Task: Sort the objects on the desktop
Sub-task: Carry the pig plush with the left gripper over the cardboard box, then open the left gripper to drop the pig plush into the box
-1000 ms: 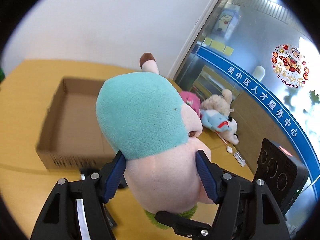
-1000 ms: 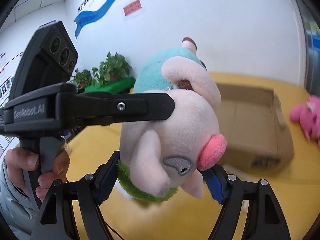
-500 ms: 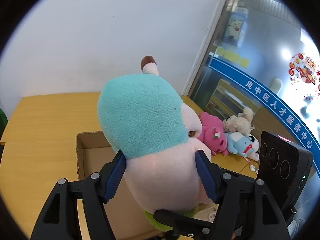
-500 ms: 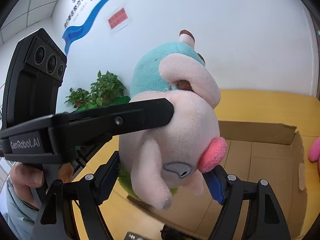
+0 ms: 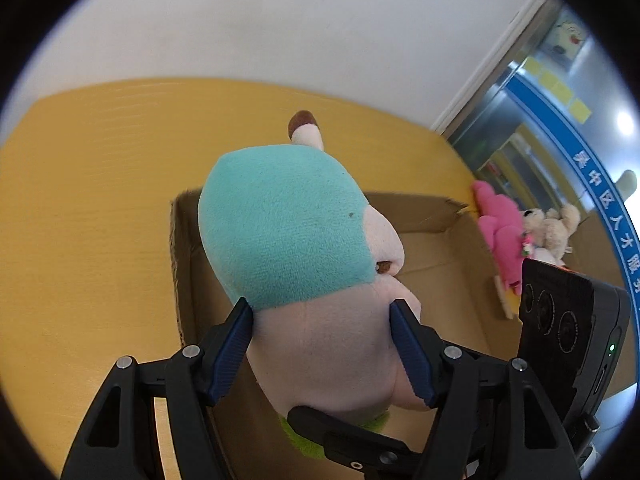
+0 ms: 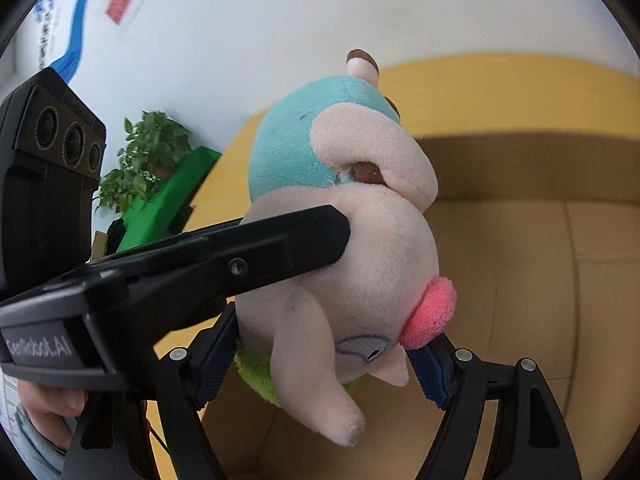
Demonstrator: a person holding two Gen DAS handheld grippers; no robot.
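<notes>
A plush toy (image 5: 296, 248) with a teal head, pale pink body and green base is held by both grippers above an open cardboard box (image 5: 432, 216). My left gripper (image 5: 324, 352) is shut on its pink body. My right gripper (image 6: 320, 356) is shut on its lower body (image 6: 360, 272), next to a pink cheek. In the right wrist view the left gripper's finger (image 6: 248, 256) presses the toy's side, and the box floor (image 6: 560, 280) lies below.
The box sits on a yellow wooden table (image 5: 88, 208). A pink plush (image 5: 500, 232) and a beige plush bear (image 5: 556, 224) lie past the box's right wall. A potted plant (image 6: 148, 156) and a green object stand off the table's left side.
Both grippers have carried the plush toy forward from in front of the box to over its open inside. The grips have not changed.
</notes>
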